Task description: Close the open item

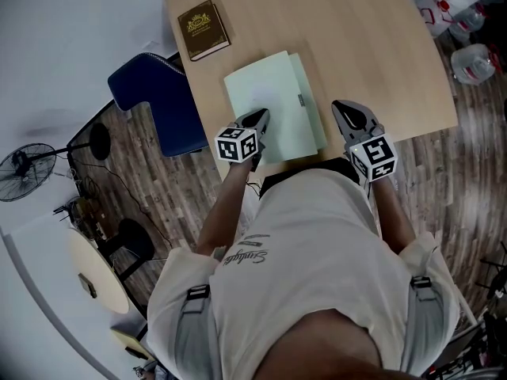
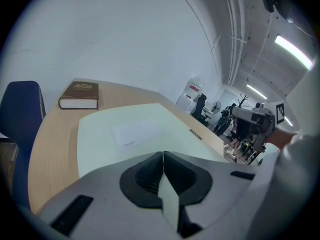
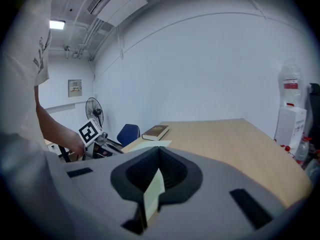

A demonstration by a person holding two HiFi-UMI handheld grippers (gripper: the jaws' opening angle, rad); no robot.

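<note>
while the left tongs and right tongs sit shut, empty, by the folder, a book lies farther back on the worktop, a chair beside.

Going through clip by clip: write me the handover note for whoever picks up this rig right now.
Left claw: shut, empty, over the near left corner of the pale green folder.
Right claw: shut, empty, over the table right of the folder, apart from it.
Done: folder cover lies flat; it looks closed.
Brown book lies shut at the far corner.
Left: probably only checking the folder is fully shut.
</note>
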